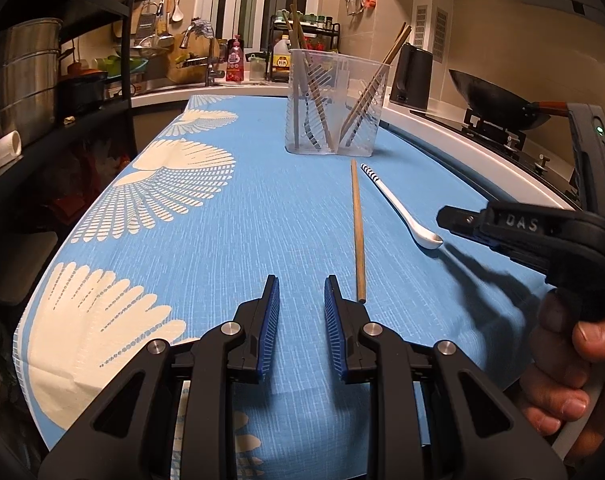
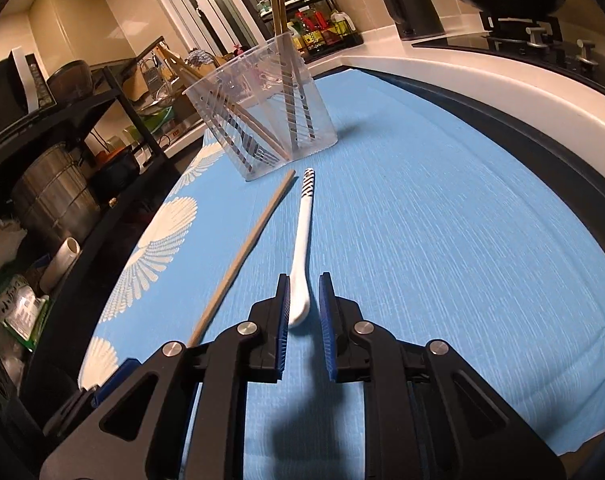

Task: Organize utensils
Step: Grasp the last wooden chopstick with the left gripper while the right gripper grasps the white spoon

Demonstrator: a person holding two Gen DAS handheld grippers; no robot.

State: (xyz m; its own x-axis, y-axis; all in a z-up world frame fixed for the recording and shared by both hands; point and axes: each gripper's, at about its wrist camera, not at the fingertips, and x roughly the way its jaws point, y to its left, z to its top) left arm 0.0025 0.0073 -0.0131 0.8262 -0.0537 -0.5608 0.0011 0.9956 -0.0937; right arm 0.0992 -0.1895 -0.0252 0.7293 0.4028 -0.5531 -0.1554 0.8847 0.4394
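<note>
A white ceramic spoon [image 1: 394, 200] [image 2: 304, 232] with a striped handle end lies on the blue tablecloth [image 1: 222, 220], beside a single wooden chopstick [image 1: 357, 232] [image 2: 246, 252]. Behind them stands a clear plastic utensil holder [image 1: 334, 108] [image 2: 262, 120] with several chopsticks leaning inside. My right gripper [image 2: 303, 278] [image 1: 446, 216] is low over the spoon's bowl, which sits between its blue pads with a gap on the right side; the jaws are open. My left gripper [image 1: 301, 280] is open and holds nothing, just left of the chopstick's near end.
A white counter runs along the right with a black kettle [image 1: 412, 76] and a wok [image 1: 498, 96] on the stove. A black shelf with a steel pot [image 1: 22, 76] stands left of the table. A hand [image 1: 574, 360] grips the right tool.
</note>
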